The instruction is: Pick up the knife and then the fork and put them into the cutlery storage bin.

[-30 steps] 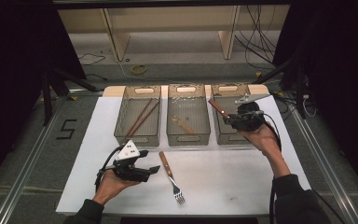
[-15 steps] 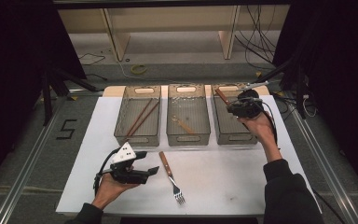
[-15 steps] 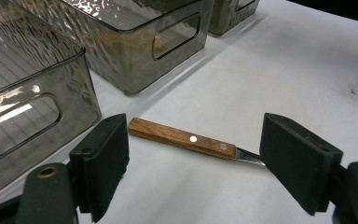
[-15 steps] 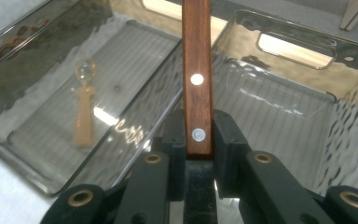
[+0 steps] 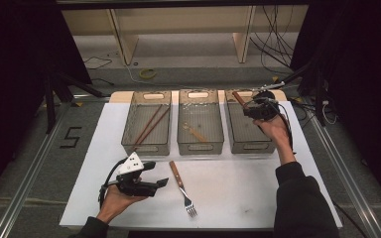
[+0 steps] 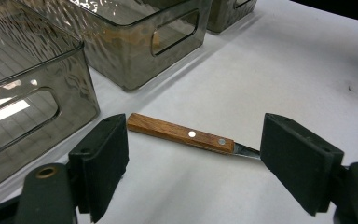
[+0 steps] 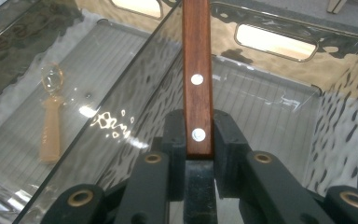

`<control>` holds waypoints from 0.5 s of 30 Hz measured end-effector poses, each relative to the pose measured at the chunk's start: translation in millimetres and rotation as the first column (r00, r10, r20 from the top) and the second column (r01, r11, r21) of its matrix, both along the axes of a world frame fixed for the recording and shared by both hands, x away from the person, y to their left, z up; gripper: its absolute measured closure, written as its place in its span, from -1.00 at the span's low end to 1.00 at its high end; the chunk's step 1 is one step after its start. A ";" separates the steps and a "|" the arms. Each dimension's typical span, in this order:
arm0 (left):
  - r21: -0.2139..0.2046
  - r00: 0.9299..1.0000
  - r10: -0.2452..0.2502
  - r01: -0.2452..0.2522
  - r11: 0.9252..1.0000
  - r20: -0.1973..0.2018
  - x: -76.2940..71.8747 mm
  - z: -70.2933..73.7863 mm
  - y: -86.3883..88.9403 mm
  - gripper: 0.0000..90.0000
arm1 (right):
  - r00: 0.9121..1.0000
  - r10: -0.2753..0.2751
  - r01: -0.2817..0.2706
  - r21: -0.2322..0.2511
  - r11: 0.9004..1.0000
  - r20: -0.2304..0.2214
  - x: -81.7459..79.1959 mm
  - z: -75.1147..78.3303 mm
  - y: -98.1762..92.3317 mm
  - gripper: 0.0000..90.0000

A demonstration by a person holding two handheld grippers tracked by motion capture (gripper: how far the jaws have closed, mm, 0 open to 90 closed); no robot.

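Your right gripper point(image 5: 248, 106) is closed on a wooden-handled utensil point(image 7: 197, 70); both pads clamp the riveted handle near its end, and the working end is hidden behind the gripper, so I cannot tell which utensil it is. You hold it above the far end of the right bin point(image 5: 248, 141), with the handle tip angled up and toward the middle bin point(image 5: 200, 144). In the right gripper view the handle stands over the wall of the right bin.

Your left gripper point(image 5: 156, 183) rests in your left hand point(image 5: 116, 201) low over the white mat point(image 5: 238, 193), jaws wide apart and gripping nothing. A fork point(image 5: 182, 188) lies flat on the mat just beside it; in the left gripper view its wooden handle point(image 6: 179, 133) lies between the open pads, touching neither.

The left bin point(image 5: 146, 144) holds chopsticks point(image 5: 150, 125). The middle bin holds a small pale spoon point(image 5: 195, 132).
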State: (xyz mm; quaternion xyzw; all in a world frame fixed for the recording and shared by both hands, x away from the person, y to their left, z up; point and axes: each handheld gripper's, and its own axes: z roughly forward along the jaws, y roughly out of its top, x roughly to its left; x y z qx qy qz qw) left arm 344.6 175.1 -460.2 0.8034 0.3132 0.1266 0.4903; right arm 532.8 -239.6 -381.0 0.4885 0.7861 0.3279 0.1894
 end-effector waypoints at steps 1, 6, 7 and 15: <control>0.000 1.000 0.001 -0.001 1.000 0.002 -0.3 0.1 0.0 -0.50 | 1.000 -0.005 0.005 -0.001 1.000 -0.001 1.0 -0.5 0.1 0.73; 0.001 1.000 -0.004 0.004 1.000 -0.002 -0.3 -1.3 -1.4 -0.50 | 0.999 -0.022 0.022 -0.004 1.000 -0.023 7.3 -6.9 -0.6 0.73; 0.003 1.000 -0.005 0.005 1.000 -0.003 -0.2 -1.6 -1.4 -0.50 | 0.999 -0.025 0.025 -0.005 1.000 -0.027 8.3 -8.0 -0.1 0.73; 0.002 1.000 -0.010 0.010 1.000 -0.001 -0.4 -1.9 -1.6 -0.50 | 0.998 -0.033 0.033 -0.014 0.999 -0.044 15.6 -15.5 6.3 0.73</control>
